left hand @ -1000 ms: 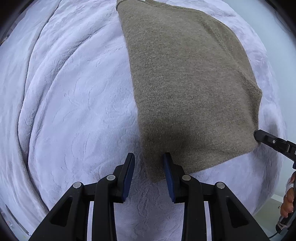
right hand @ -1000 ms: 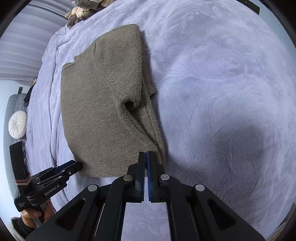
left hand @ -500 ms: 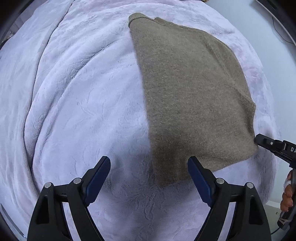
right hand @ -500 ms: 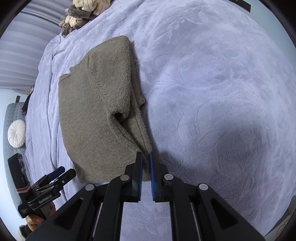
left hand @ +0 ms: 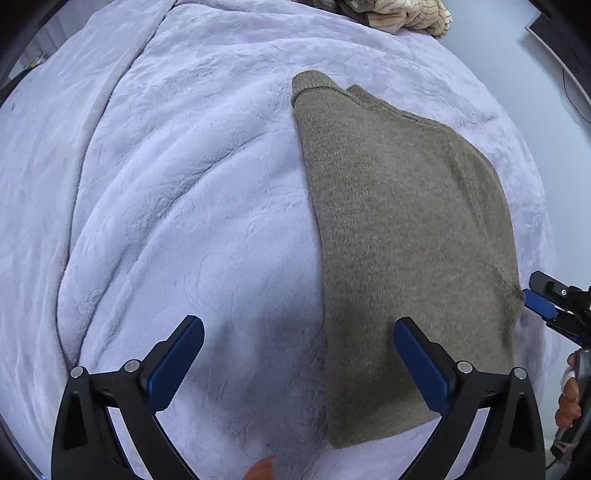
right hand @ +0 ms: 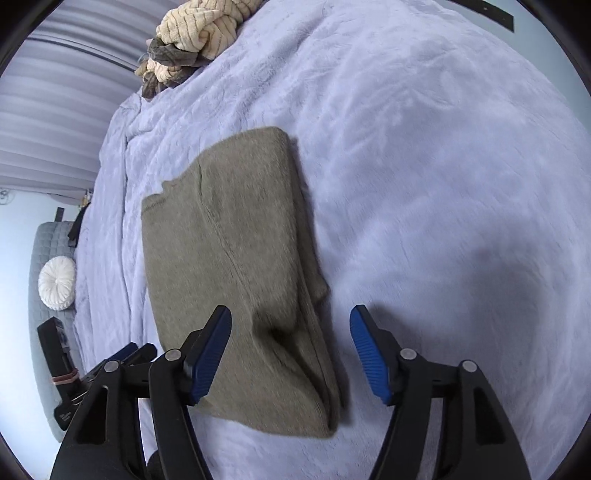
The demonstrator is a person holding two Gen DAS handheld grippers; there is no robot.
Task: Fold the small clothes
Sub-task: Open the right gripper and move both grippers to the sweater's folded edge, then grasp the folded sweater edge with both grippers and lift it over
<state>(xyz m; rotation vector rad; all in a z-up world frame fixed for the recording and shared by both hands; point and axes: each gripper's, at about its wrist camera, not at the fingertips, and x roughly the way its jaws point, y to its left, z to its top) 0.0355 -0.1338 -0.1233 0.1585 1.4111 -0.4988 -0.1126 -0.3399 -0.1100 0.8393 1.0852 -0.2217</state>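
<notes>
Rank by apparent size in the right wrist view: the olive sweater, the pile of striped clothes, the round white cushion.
1. olive sweater
2. pile of striped clothes, farther off, so its true size is unsure
3. round white cushion

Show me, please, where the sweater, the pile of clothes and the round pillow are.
sweater (left hand: 406,229), left wrist view, middle of its folded top layer
pile of clothes (right hand: 199,29), right wrist view, the cream striped piece on top
round pillow (right hand: 57,277), right wrist view, its centre
</notes>
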